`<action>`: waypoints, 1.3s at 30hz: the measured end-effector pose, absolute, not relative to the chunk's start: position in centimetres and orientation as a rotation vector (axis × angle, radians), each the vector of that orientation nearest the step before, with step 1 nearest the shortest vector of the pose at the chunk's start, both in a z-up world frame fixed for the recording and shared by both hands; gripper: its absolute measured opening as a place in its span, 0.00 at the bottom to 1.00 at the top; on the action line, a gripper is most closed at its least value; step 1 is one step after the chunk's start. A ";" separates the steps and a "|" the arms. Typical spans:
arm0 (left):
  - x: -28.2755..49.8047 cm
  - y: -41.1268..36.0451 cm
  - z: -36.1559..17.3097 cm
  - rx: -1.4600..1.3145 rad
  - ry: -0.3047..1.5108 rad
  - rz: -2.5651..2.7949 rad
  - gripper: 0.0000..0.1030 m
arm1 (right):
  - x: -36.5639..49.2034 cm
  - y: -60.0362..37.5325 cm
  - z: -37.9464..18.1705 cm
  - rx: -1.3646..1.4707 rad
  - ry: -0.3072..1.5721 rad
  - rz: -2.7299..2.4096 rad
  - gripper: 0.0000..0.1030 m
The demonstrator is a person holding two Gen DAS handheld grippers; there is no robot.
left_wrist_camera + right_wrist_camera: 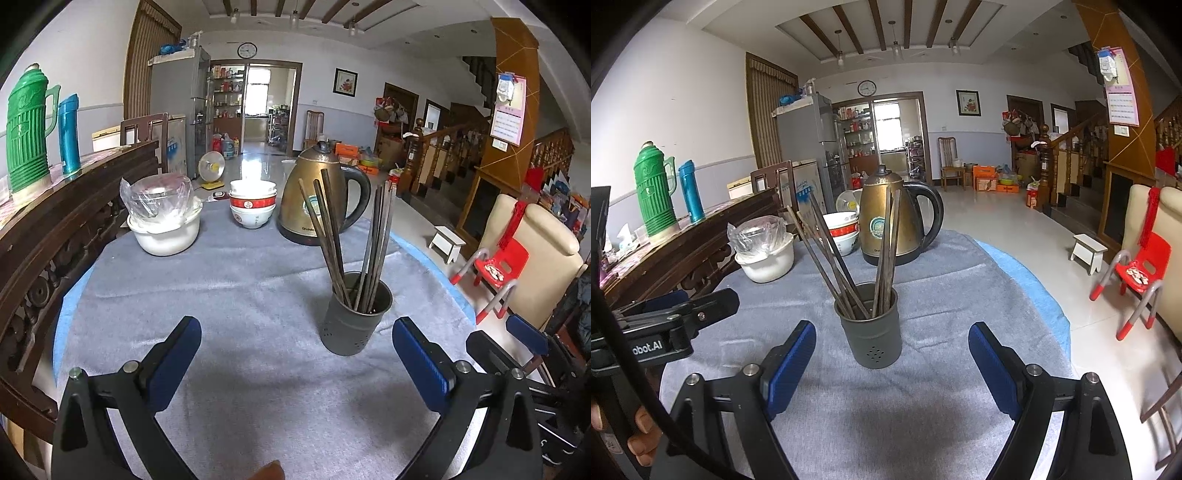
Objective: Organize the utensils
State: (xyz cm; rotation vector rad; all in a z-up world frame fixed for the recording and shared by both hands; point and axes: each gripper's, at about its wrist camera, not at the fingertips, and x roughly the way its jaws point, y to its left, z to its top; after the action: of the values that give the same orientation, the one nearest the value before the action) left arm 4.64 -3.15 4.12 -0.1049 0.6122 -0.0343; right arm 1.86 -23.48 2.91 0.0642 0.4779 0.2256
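A dark grey perforated utensil holder [354, 317] stands upright on the grey cloth, with several dark chopsticks [332, 229] standing in it, fanned left and right. In the right wrist view the holder [871, 334] sits just ahead, between my fingers, with its chopsticks [849, 251]. My left gripper [295, 339] is open and empty, the holder a little ahead and right of its middle. My right gripper [892, 347] is open and empty, just short of the holder. The right gripper also shows at the right edge of the left wrist view [509, 339], and the left gripper at the left of the right wrist view [679, 314].
A brass electric kettle [321, 192] stands behind the holder. Stacked bowls [253, 206] and a white pot with plastic-wrapped bowls [166, 218] stand at the back left. A dark wooden sideboard [55, 229] with a green thermos [26, 129] borders the left. The table edge [443, 273] drops off at the right.
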 end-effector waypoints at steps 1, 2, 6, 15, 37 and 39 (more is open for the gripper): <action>4.6 -3.2 4.1 -0.105 0.611 -0.033 1.00 | 1.8 -23.5 2.9 0.064 0.477 0.226 0.85; 4.6 -3.2 4.1 -0.106 0.611 -0.032 1.00 | 1.8 -23.5 2.9 0.064 0.477 0.226 0.85; 4.6 -3.0 4.2 -0.112 0.613 -0.028 1.00 | 1.9 -23.6 2.9 0.064 0.483 0.225 0.85; 4.6 -2.9 4.3 -0.113 0.613 -0.032 1.00 | 1.9 -23.5 2.9 0.059 0.483 0.229 0.85; 4.2 -3.7 5.1 -0.103 0.588 -0.050 1.00 | 1.7 -23.3 3.3 0.058 0.470 0.228 0.85; 4.1 -3.8 5.2 -0.102 0.583 -0.059 1.00 | 1.7 -23.3 3.3 0.057 0.469 0.229 0.85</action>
State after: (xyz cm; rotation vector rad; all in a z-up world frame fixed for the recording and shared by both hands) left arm 4.12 -3.80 5.16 -0.1022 0.5827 -0.0585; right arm 1.73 -23.27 3.29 0.0573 0.4689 0.2293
